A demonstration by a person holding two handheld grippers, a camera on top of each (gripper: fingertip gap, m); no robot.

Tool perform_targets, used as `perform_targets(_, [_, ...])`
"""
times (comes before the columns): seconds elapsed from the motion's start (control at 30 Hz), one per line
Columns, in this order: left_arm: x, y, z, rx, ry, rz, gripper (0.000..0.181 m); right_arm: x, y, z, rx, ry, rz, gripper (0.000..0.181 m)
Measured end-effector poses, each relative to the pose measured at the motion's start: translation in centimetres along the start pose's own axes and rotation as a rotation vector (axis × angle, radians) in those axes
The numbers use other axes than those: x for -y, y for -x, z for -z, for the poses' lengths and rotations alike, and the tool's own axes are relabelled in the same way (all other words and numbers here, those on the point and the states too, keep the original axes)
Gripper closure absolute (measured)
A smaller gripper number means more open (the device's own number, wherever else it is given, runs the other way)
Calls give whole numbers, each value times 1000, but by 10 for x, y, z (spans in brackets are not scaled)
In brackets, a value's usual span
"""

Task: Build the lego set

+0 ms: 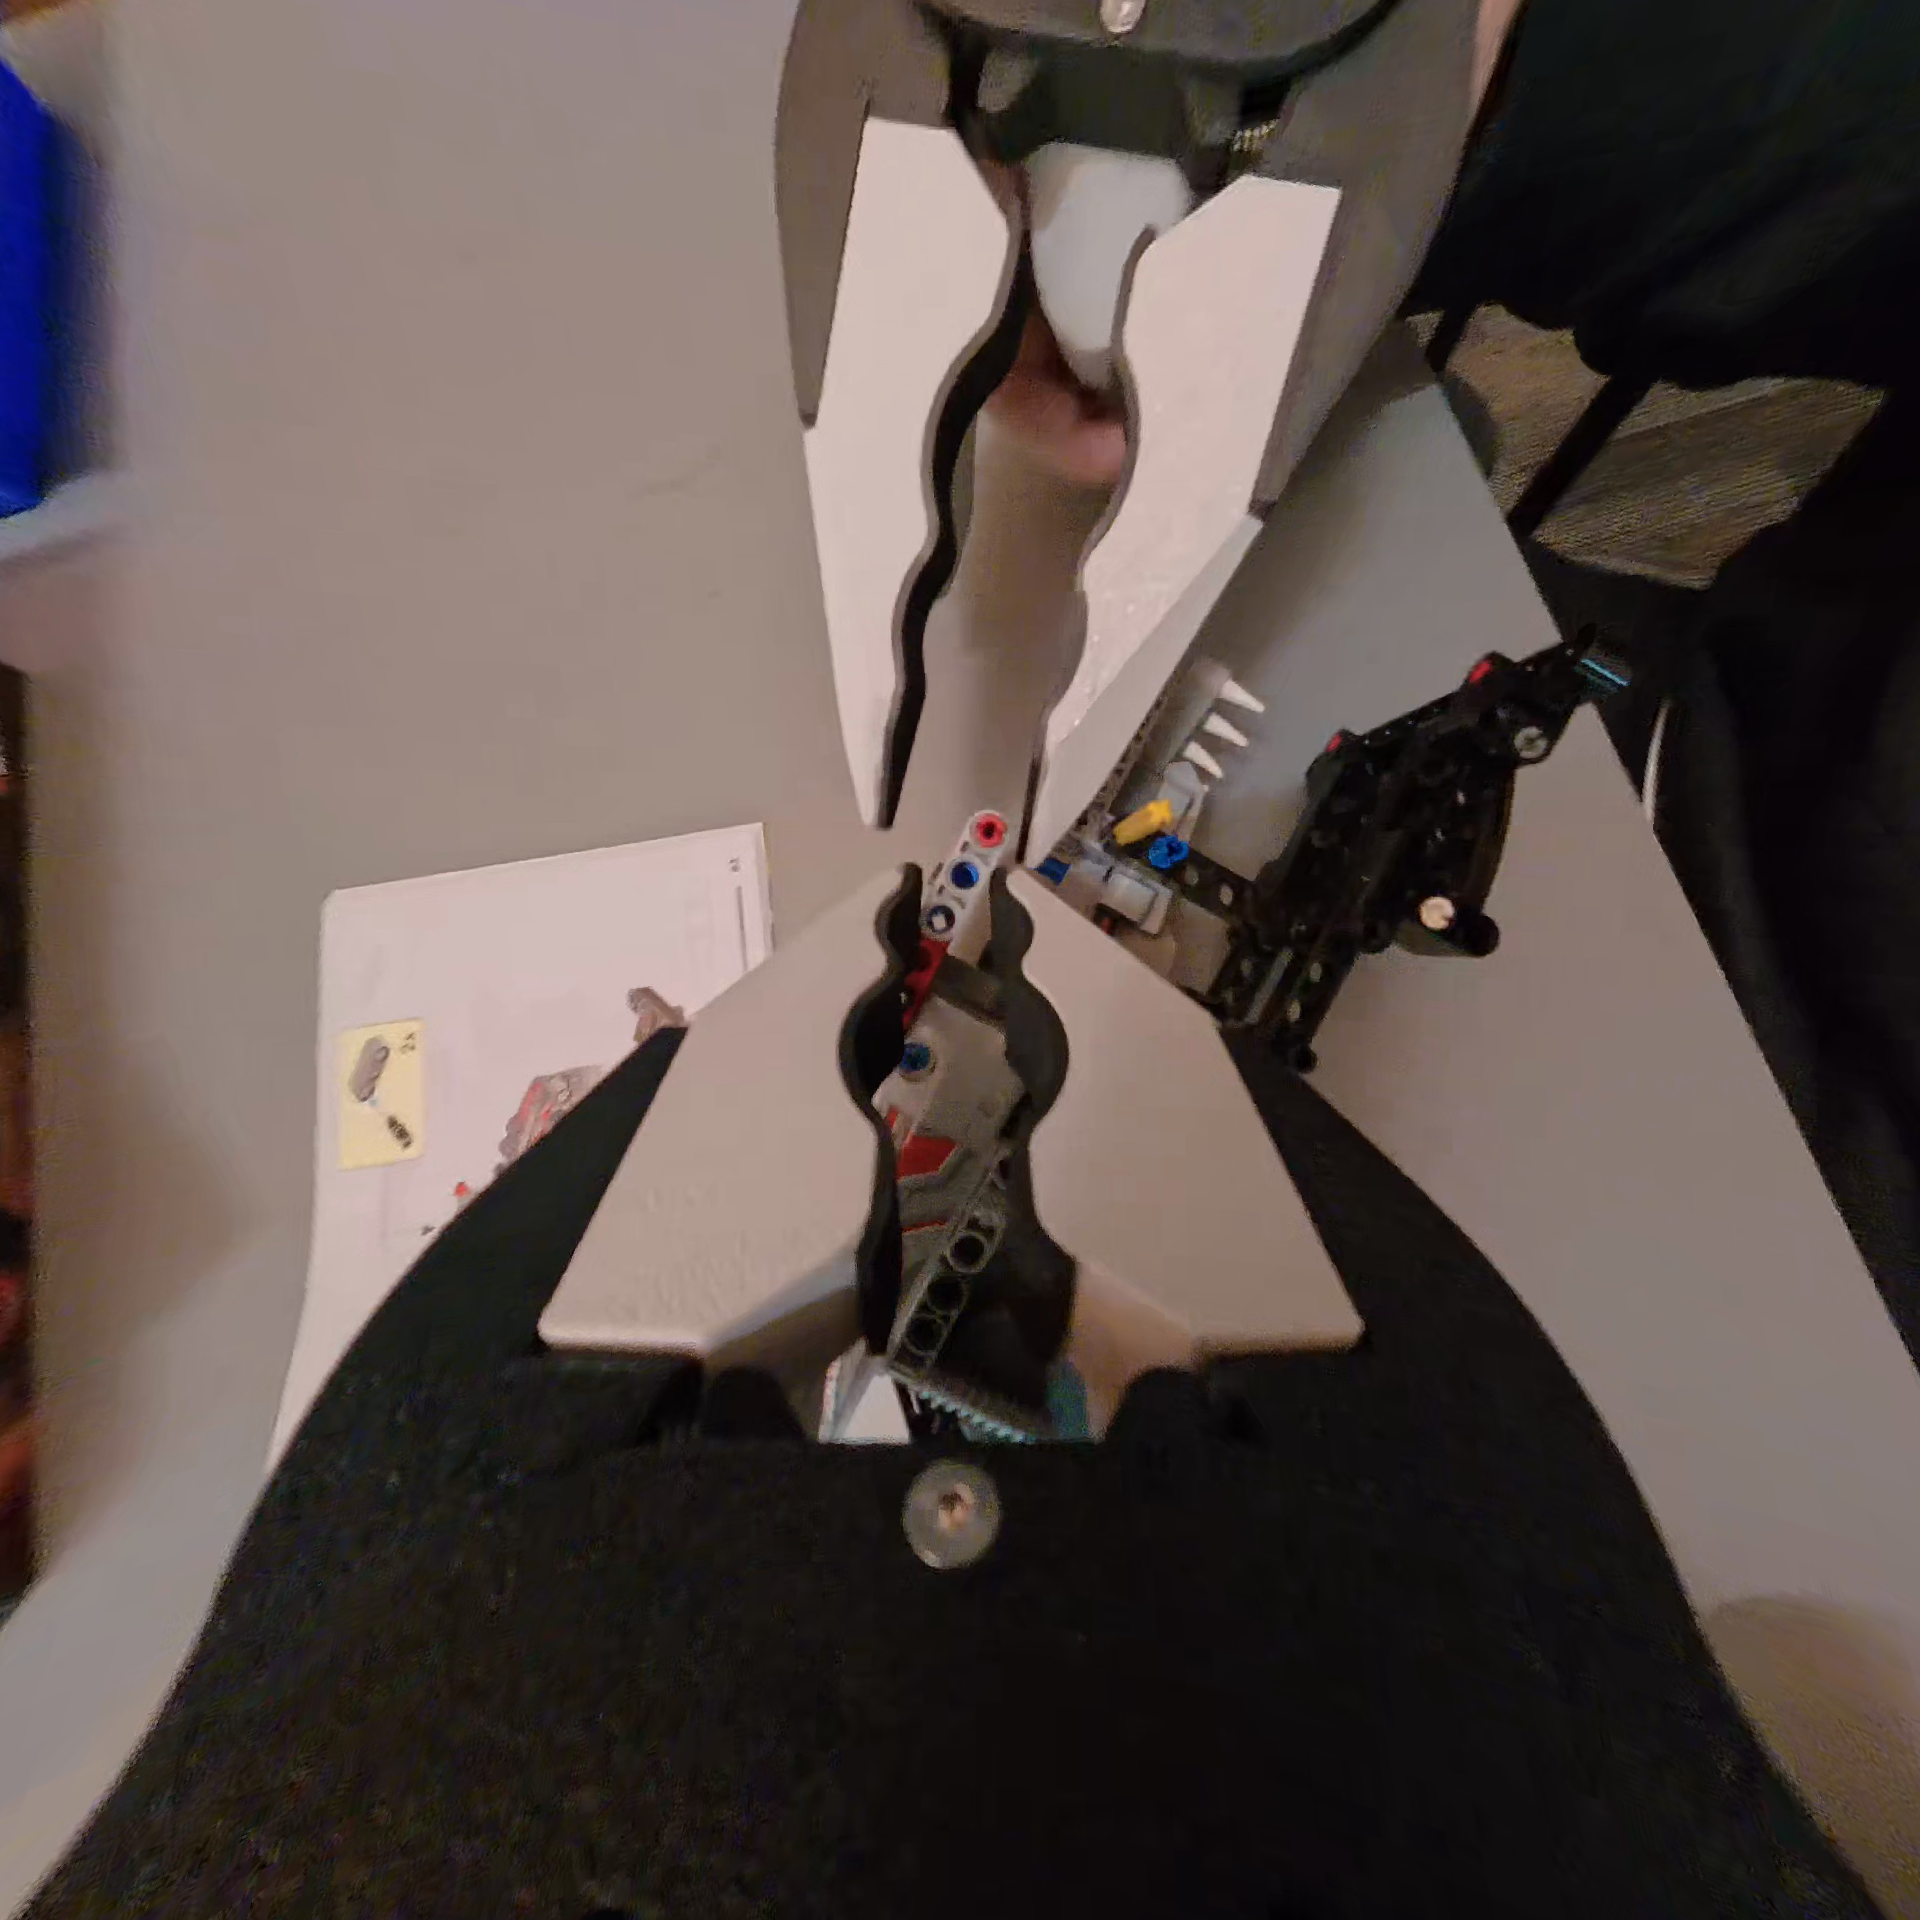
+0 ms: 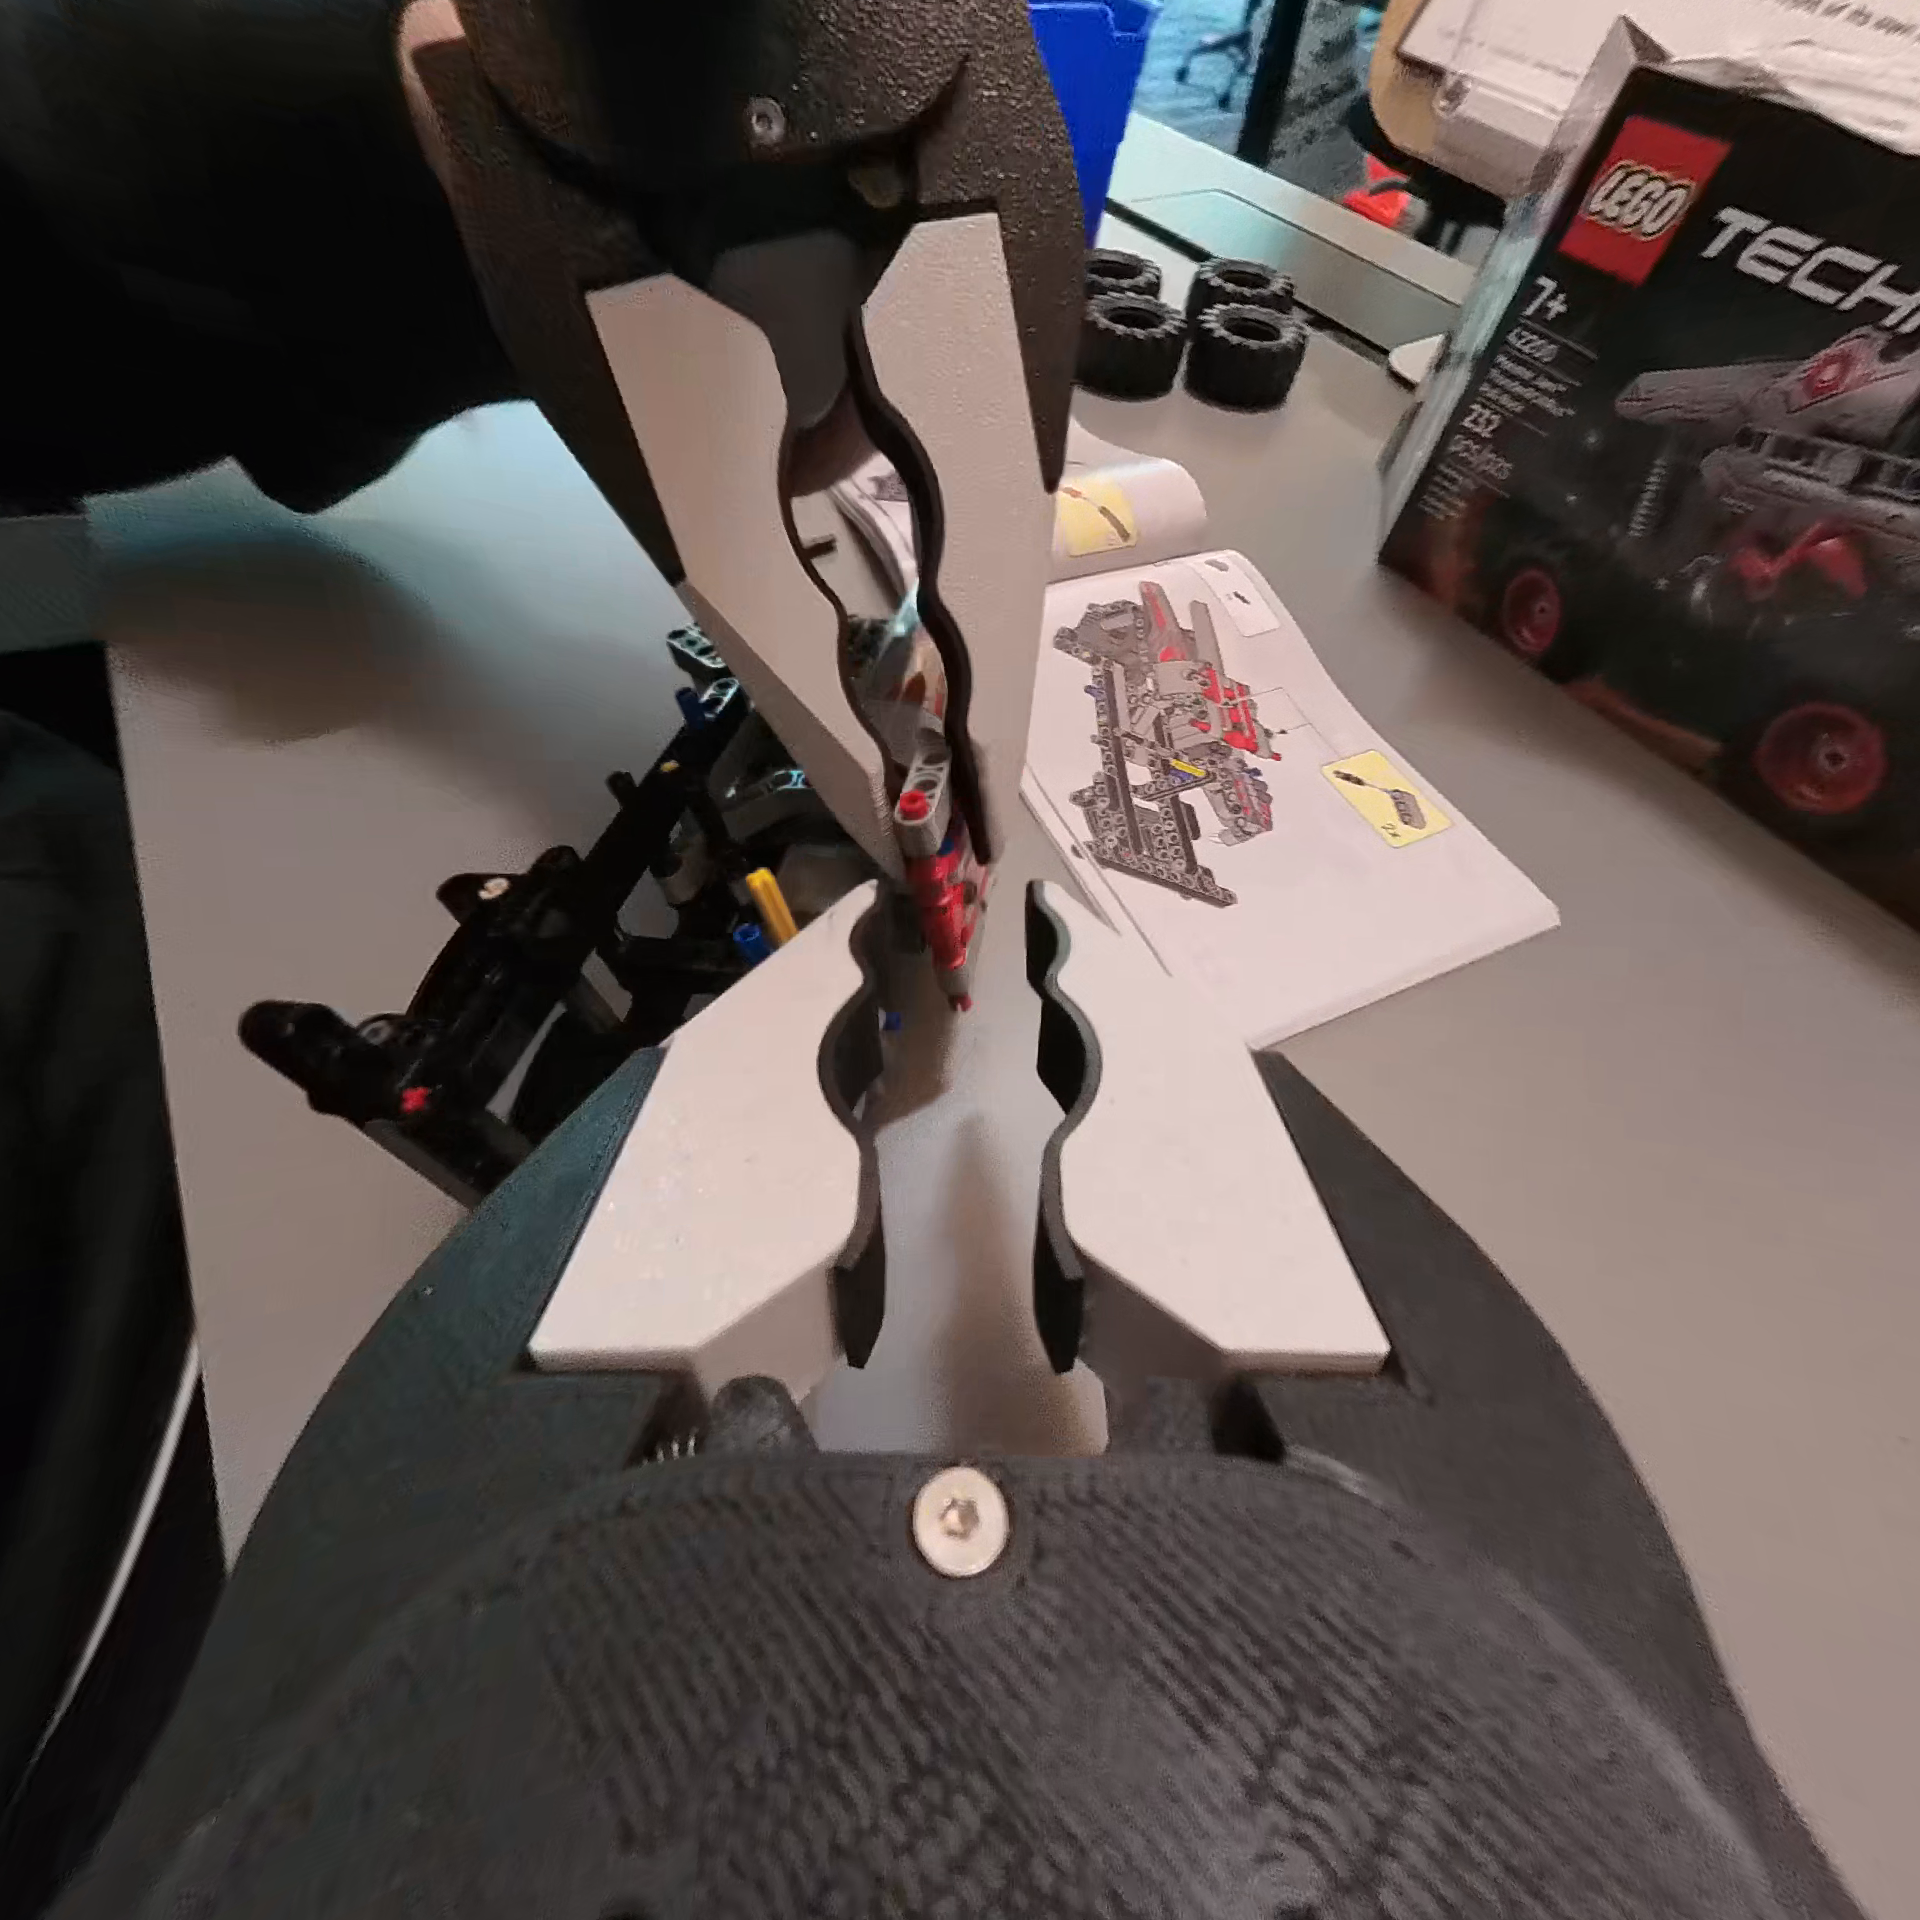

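Note:
My left gripper [image 1: 956, 894] is shut on a grey and red lego sub-assembly [image 1: 956, 1122], whose light beam end with red and blue pins sticks out past the fingertips. In the right wrist view the left gripper [image 2: 935, 831] comes down from above with that sub-assembly [image 2: 920, 800]. Its red-pinned end hangs between the fingers of my right gripper [image 2: 956, 914], close to the left finger. The right gripper is open and empty; it also shows tip to tip with the left gripper in the left wrist view [image 1: 956, 821]. A black chassis build [image 2: 499, 987] lies on the table just behind.
The open instruction booklet [image 2: 1299, 831] lies on the grey table [image 2: 1558, 1247]. The lego box [image 2: 1714, 468] stands at the right. Several black tyres [image 2: 1184, 322] sit at the back beside a blue bin [image 2: 1091, 62]. The chassis [image 1: 1392, 862] lies near the table edge. Left and right tips are no more than a few centimetres apart.

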State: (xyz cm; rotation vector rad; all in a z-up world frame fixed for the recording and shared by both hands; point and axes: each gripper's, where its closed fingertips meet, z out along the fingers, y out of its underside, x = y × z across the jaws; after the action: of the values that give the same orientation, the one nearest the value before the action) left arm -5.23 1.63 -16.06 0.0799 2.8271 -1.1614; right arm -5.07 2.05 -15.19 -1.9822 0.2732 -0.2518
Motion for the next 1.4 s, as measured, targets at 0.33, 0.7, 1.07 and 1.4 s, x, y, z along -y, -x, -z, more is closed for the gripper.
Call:
perform_targets(0.33, [3, -3, 11, -50, -7, -92, 161, 13, 9, -1, 34, -65, 60, 163])
perform_targets(0.7, [-5, 2, 3, -39, -52, -101, 173, 19, 8, -4, -71, -64, 144, 175])
perform_targets(1.07, [-14, -3, -6, -66, -101, -124, 171, 4, 6, -10, -44, -36, 81, 175])
perform_targets(1.4, [-9, -3, 0, -186, -113, -63, 170, -5, 6, -8, -8, -29, -63, 175])
